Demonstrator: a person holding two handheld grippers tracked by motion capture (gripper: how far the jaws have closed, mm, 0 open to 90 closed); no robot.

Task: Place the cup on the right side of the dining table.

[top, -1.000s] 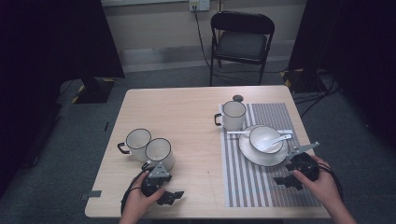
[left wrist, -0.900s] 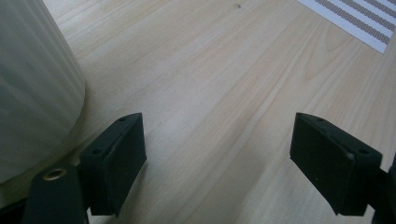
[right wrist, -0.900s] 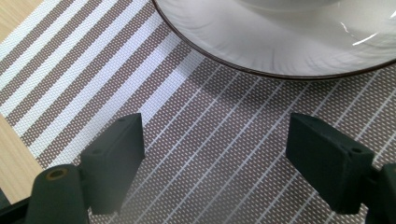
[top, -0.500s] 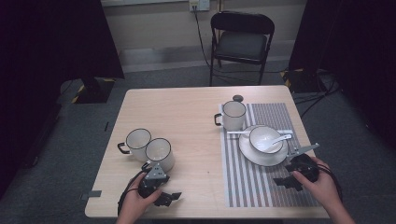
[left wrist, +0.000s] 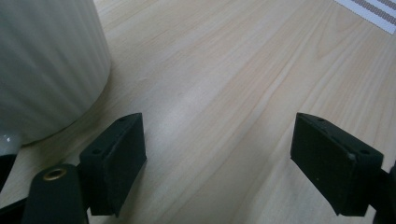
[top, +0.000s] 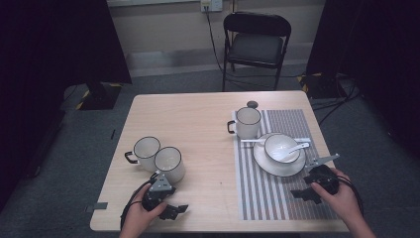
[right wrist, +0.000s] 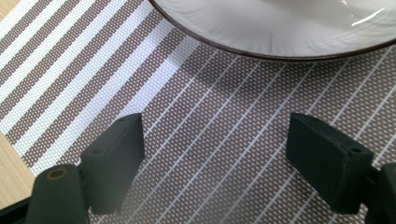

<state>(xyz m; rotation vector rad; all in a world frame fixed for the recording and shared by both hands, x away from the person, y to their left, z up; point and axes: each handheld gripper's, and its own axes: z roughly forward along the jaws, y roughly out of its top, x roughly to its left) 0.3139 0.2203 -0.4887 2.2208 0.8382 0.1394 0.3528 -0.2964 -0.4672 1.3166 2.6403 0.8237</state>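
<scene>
Black jaws on the left gripper [top: 174,210] stand wide apart, holding nothing; it has drawn back a little toward the table [top: 198,119] edge, so the near mug [top: 169,163] now sits just ahead and to its left, untouched; right gripper [top: 302,194] stays put, also spread and empty, over the striped mat [right wrist: 196,140] with the plate [right wrist: 280,42] just ahead; I judge no grasp has begun.
</scene>
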